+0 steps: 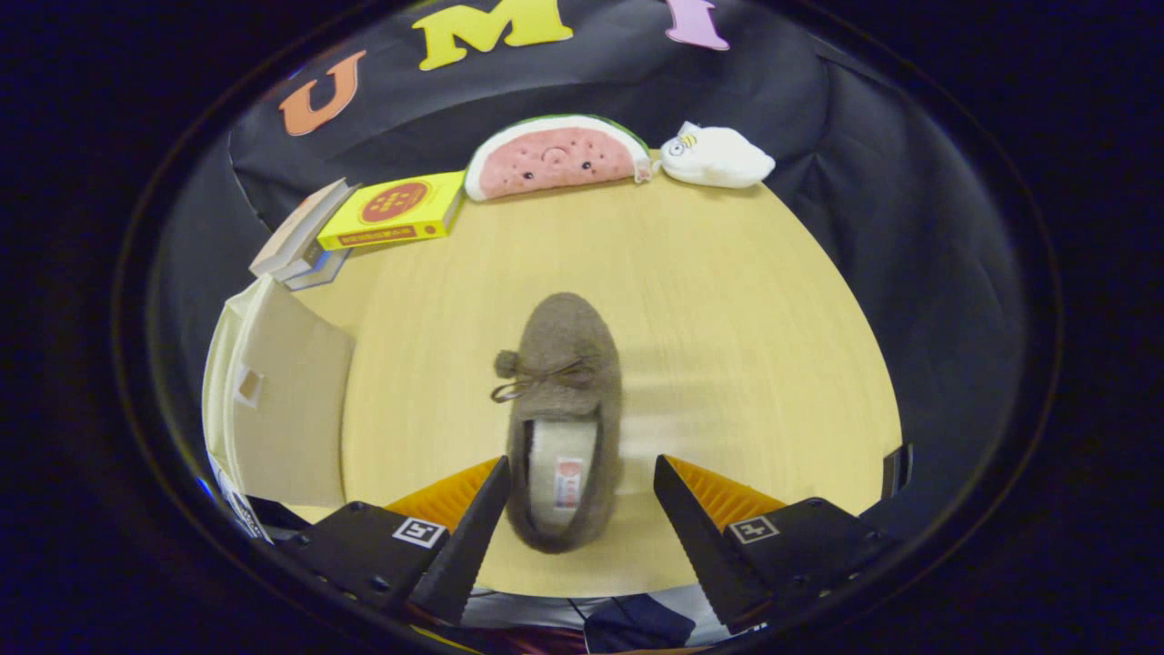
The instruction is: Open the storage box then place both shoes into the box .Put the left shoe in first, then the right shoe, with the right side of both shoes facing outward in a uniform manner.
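Your one camera rides on the gripper point(578, 487) and looks forward and steeply down along its spread fingers onto the wooden table point(727, 300). It sits close over the near edge, with a brown shoe point(564, 364) just ahead. The fisheye reaches the far edge, where a watermelon plush point(555, 156) leans on the booth wall point(591, 82).

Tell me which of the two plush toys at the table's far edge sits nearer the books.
The watermelon plush, pink with a green rind. It lies right beside the yellow book; the white plush is on its other side. The gripper has its jaws open around the shoe.
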